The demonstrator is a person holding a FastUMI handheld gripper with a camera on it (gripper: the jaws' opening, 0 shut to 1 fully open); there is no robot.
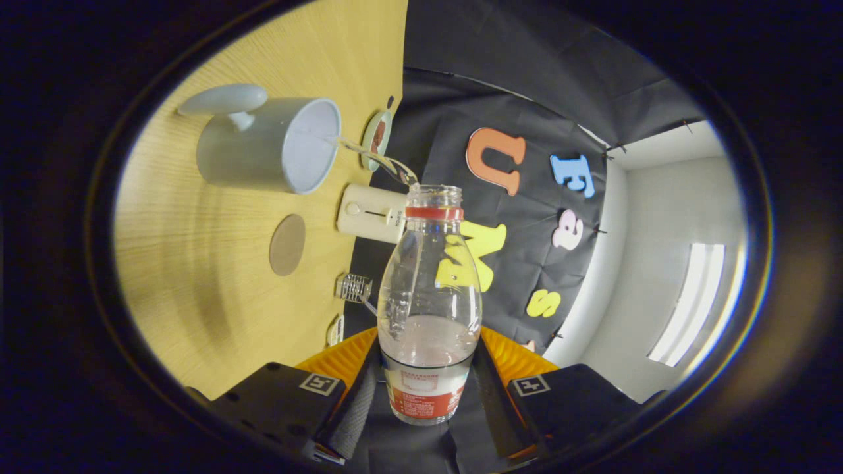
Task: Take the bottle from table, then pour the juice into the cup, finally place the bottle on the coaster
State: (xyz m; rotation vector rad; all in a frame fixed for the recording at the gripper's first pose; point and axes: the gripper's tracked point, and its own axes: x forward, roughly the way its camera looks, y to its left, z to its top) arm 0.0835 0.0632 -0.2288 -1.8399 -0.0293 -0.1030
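gripping clear plastic bottle (pixel 429 309), claw (pixel 427 395) fingers, liquid arcing toward round cup (pixel 273 145)

wooden table (pixel 197 276) | white boxy device (pixel 369 212) at its edge | small wire object (pixel 353 288), possibly a whisk

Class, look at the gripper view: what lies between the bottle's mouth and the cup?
In the gripper view, a thin stream of liquid arcs from the bottle, clamped in the jaws, into the cup; the coaster lies beside it.
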